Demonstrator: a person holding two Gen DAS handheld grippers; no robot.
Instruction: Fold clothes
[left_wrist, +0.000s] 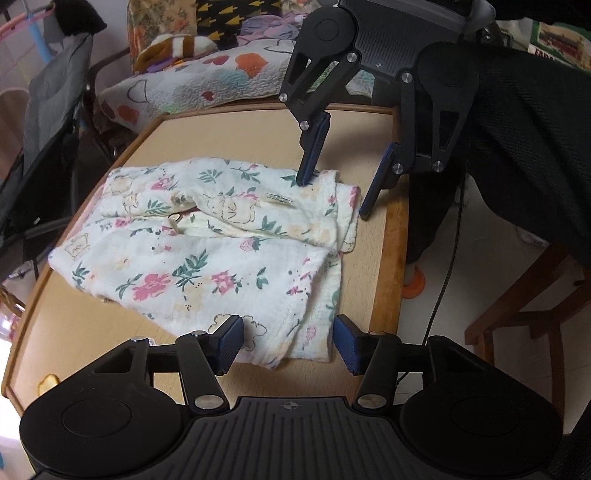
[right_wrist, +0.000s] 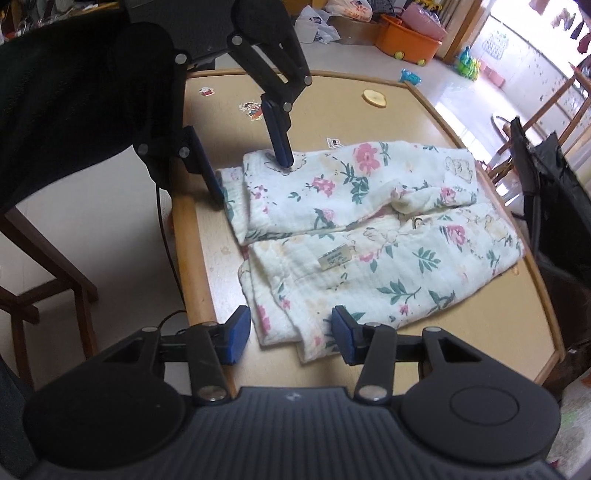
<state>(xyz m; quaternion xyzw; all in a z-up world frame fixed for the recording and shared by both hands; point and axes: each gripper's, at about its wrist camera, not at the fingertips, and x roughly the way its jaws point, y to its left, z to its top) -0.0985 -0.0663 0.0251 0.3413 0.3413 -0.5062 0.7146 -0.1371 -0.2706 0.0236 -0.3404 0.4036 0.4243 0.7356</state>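
The left claw (left_wrist: 288, 341) stands open astride one end corner of the floral garment (left_wrist: 207, 236), pads not yet pressing. The right claw (right_wrist: 284, 332) straddles the opposite corner, likewise open. The garment lies part-folded near the surface (left_wrist: 236, 136) edge. Closing could pinch only the top layer, so the stacked folds beneath slide apart or drag off the edge.

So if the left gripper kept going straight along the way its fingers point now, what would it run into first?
Most likely the floral garment: the left gripper points down at its near corner, with the cloth edge already lying between the open pads. The table lies directly beneath. Exact depth is hard to judge in the fisheye view.
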